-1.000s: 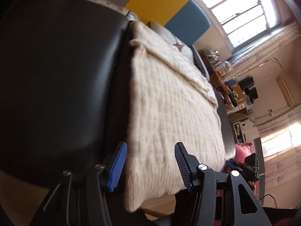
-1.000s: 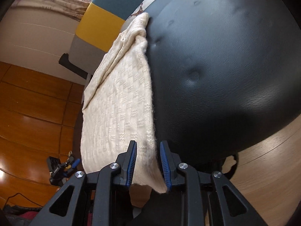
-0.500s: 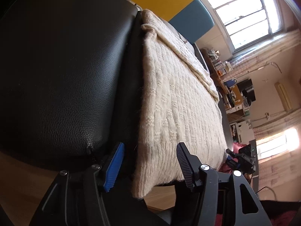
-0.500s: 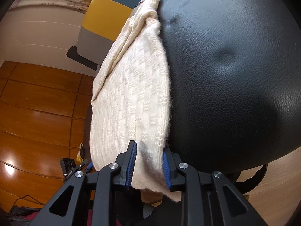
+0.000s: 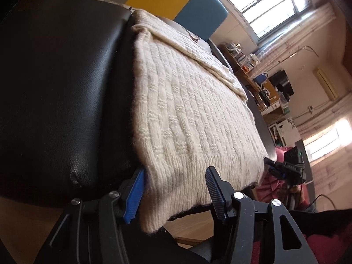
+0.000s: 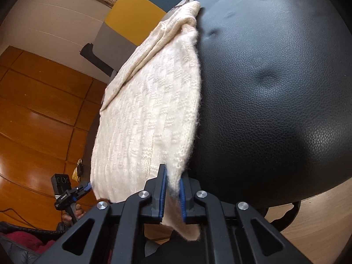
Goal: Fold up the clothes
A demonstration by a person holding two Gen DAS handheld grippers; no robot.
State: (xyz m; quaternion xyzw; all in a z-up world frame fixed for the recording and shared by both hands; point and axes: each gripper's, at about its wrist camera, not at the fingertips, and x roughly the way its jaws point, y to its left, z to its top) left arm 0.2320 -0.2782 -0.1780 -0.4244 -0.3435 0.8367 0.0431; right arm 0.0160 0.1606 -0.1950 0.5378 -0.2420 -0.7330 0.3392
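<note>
Cream knitted sweater point(image 5: 193, 118) lying flat on the black leather seat point(image 6: 275, 88). Right gripper point(image 6: 171, 195), jaws just closed, pinches its near corner. Left gripper point(image 5: 173, 195): jaws parted astride the other corner, far pad clear of it.

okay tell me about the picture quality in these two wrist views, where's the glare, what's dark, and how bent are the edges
Left wrist view: the window is blown out white, the black cushion falls into deep shadow, straight lines curve near the edges. Right wrist view: sheen glares off the wooden floor, the cream sweater is bright and sharp in its knit, and the cushion bulges like a ball from the fisheye.
</note>
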